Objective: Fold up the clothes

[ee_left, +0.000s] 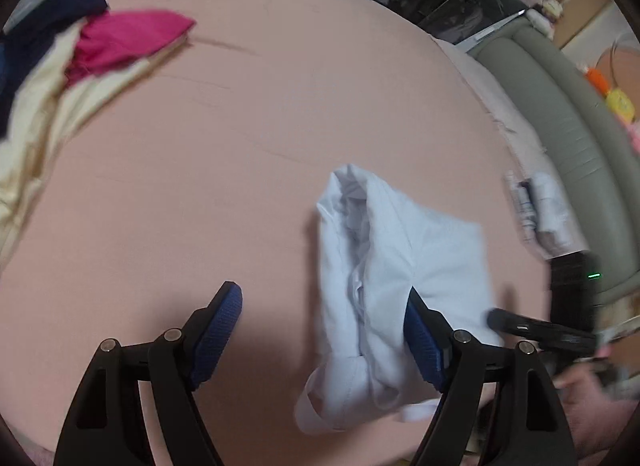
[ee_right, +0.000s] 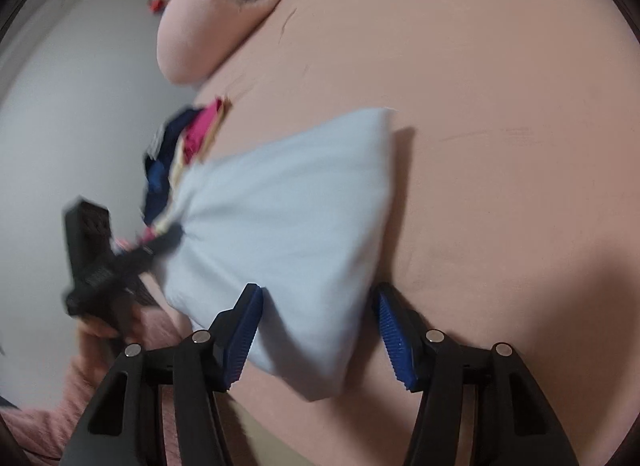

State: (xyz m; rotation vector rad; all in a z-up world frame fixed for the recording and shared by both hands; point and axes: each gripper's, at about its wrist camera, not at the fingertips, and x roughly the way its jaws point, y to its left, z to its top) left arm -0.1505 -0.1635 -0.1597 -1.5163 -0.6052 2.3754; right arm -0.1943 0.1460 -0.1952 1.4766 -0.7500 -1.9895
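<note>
Left wrist view: the left gripper (ee_left: pixel 320 320) points down at the pink bed (ee_left: pixel 248 137), its jaws spread wide and gripping nothing. The white shirt (ee_left: pixel 384 278) lies bunched on the sheet, partly between the blue pads (ee_left: pixel 218 330) and against the right-hand one. The right gripper (ee_left: pixel 536 330), blurred, sits at the shirt's right edge. A pile (ee_left: pixel 80 61) of magenta, cream and navy clothes lies far left. No writing is legible.

Right wrist view: the right gripper (ee_right: pixel 316 318) tilts over the bed (ee_right: pixel 500 145), jaws wide, the shirt (ee_right: pixel 288 209) lying between its pads (ee_right: pixel 244 338) without being pinched. The left gripper (ee_right: pixel 100 262) is at the shirt's left end, blurred. The pile (ee_right: pixel 188 149) lies beyond.
</note>
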